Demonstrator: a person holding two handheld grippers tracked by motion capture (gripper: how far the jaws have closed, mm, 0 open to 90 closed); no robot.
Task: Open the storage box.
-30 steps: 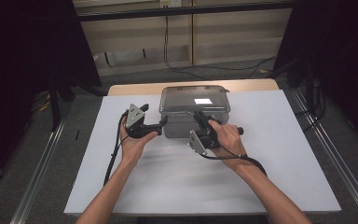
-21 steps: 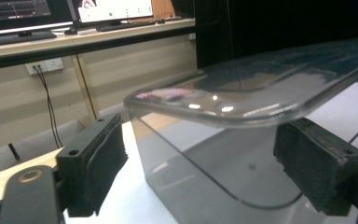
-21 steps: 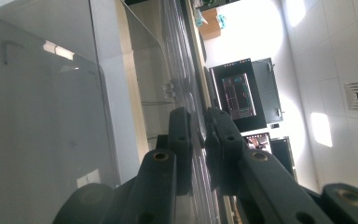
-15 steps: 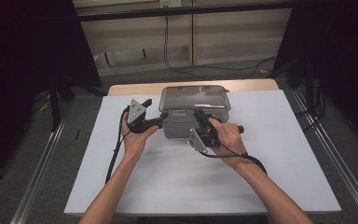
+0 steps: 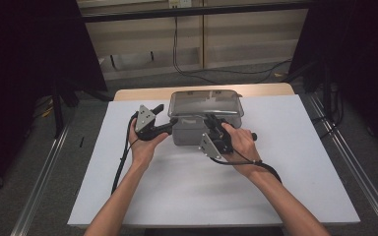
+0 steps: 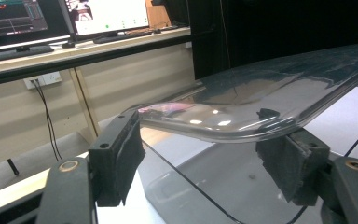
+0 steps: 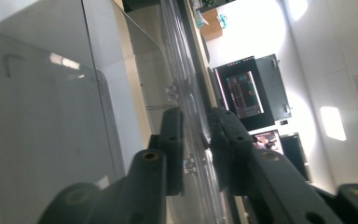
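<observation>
Clear plastic box [image 5: 204, 120] with a see-through lid [image 5: 205, 102] sits at the far middle of the white worktop [image 5: 275, 187]. Left tool [image 5: 170, 123] is at the lid's left corner, jaws just been closing in but pads aren't pressing yet. Right tool [image 5: 210, 119] is pinching the lid's near edge, its jaws just easing apart slightly.

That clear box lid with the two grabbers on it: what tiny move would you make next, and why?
Probably close the left gripper the rest of the way onto the lid. Its jaws have just been closing, the lid's edge lies between them, but the pads still stand apart from it. The right gripper already pinches the rim of the box, so a firm left grip would let the lid be moved.
</observation>
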